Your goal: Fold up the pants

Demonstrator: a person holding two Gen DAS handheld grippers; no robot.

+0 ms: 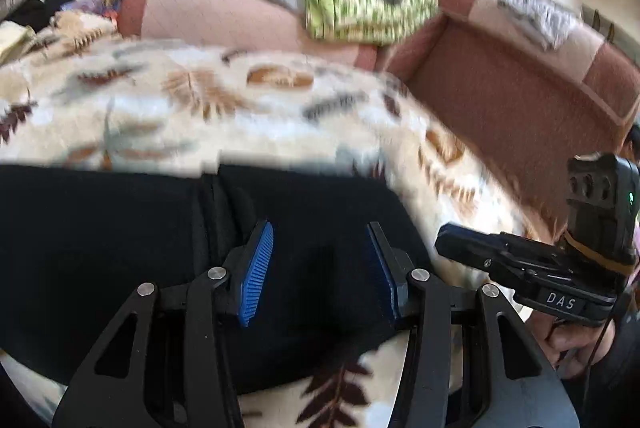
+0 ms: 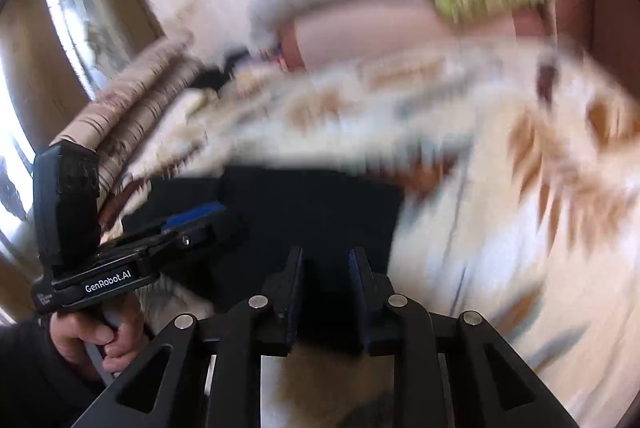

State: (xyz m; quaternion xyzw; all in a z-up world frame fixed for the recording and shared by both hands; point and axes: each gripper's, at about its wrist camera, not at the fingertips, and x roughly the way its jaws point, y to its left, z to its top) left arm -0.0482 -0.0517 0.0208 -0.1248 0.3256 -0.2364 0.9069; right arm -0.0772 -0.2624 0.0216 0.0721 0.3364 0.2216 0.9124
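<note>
Right now the black pants (image 1: pixel 120 248) are lying sideways at twelve o'clock under both grippers: left gripper (image 1: pixel 320 268) is sitting half spread, right gripper (image 2: pixel 326 292) slightly apart, both pinching nothing.

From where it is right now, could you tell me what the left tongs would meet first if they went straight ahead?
Most likely the black pants: the left tongs point down at that dark cloth, spread on the leaf-patterned blanket. Depth is unclear through the fisheye.

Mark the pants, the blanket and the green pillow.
pants (image 1: pixel 100 248), left wrist view, flat black cloth.
blanket (image 1: pixel 200 96), left wrist view, leaf-print top.
green pillow (image 1: pixel 360 16), left wrist view, patterned face.
</note>
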